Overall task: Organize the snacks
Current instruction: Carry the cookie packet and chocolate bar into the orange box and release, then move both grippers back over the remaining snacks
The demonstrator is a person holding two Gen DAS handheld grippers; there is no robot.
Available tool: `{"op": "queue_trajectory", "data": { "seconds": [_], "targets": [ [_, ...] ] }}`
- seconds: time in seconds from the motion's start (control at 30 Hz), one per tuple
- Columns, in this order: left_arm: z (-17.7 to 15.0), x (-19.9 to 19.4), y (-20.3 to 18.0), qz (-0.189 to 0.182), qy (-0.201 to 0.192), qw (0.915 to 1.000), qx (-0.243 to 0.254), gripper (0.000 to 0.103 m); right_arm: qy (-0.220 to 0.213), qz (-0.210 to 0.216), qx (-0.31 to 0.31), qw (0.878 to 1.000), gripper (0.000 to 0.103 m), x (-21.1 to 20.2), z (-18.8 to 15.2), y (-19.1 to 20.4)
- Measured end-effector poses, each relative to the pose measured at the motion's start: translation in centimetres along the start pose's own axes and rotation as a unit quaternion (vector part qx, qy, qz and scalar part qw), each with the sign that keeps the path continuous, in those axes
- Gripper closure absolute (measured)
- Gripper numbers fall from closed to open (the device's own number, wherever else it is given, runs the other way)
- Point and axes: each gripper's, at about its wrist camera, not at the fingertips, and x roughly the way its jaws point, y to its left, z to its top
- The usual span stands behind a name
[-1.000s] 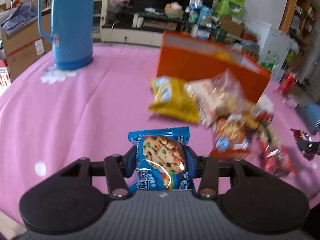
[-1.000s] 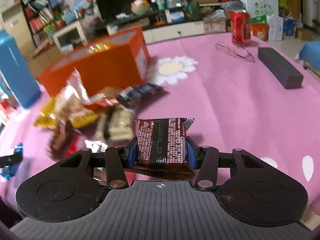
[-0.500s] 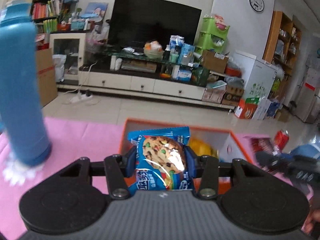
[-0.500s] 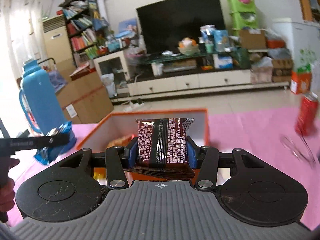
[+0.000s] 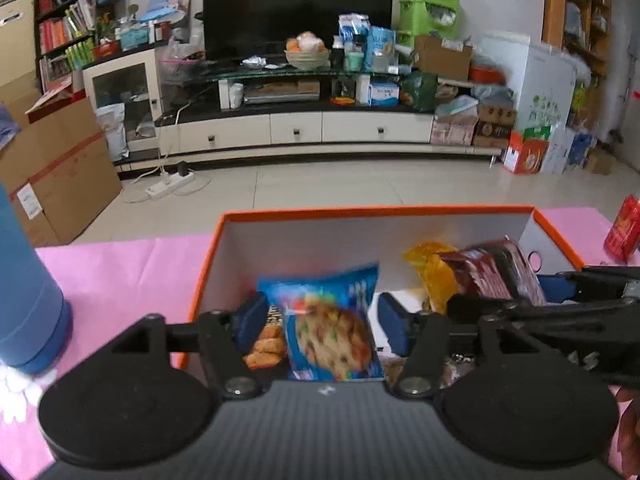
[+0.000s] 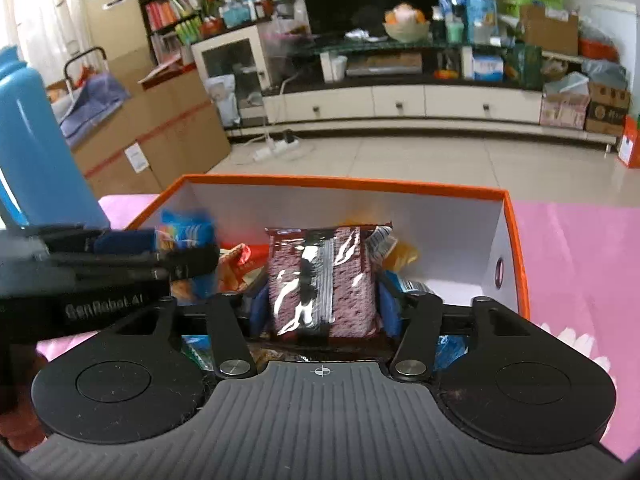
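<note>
My left gripper (image 5: 322, 324) hangs over the open orange box (image 5: 360, 210). Its jaws are opening. The blue cookie packet (image 5: 328, 328) sits blurred and tilted between them, with a gap at each pad. My right gripper (image 6: 325, 308) is over the same box (image 6: 340, 182), beside the left one. Its jaws are opening too. The dark red packet (image 6: 322, 280) stands between them, and the pads no longer squeeze it. In the left wrist view the right gripper (image 5: 560, 292) and its dark red packet (image 5: 500, 272) show at the right. The left gripper (image 6: 120, 256) crosses the right wrist view.
Several snack packets lie inside the box, among them a yellow one (image 5: 432, 268). A tall blue thermos (image 5: 24, 300) stands on the pink tablecloth (image 5: 120, 268) left of the box. A red can (image 5: 624, 228) stands at the right. Beyond the table's far edge are floor and a TV cabinet.
Both grippers moved from the snack pile on the table to above the orange box. Both pairs of jaws have widened, and the cookie packet has tipped loose in the left one.
</note>
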Motion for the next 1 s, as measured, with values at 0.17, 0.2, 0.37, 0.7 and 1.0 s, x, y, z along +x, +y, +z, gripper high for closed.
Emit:
{"op": "queue_trajectory", "data": {
  "seconds": [0.17, 0.2, 0.37, 0.7, 1.0],
  "targets": [
    [-0.7, -3.5, 0.3, 0.004, -0.017, 0.9998, 0.004, 0.039, -0.043, -0.002, 0.002, 0.999, 0.036, -4.3, -0.7, 0.2],
    [-0.8, -4.2, 0.3, 0.004, -0.019, 0.9998, 0.006, 0.038, -0.050, -0.003, 0.003, 0.999, 0.035, -5.3, -1.0, 0.3],
    [-2.5, -8.3, -0.3, 0.007, -0.024, 0.9996, 0.014, 0.038, -0.059, -0.003, 0.012, 0.998, 0.023, -10.8, -4.0, 0.2],
    [-13.9, -15.0, -0.9, 0.013, 0.044, 0.9984, -0.033, 0.036, -0.027, -0.027, 0.122, 0.992, 0.023, -18.1, -16.7, -3.3],
    [-19.3, -17.7, -3.3, 0.022, 0.084, 0.9953, -0.042, 0.035, -0.007, -0.023, 0.176, 0.984, 0.025, -19.0, -19.6, -6.9]
  ]
}}
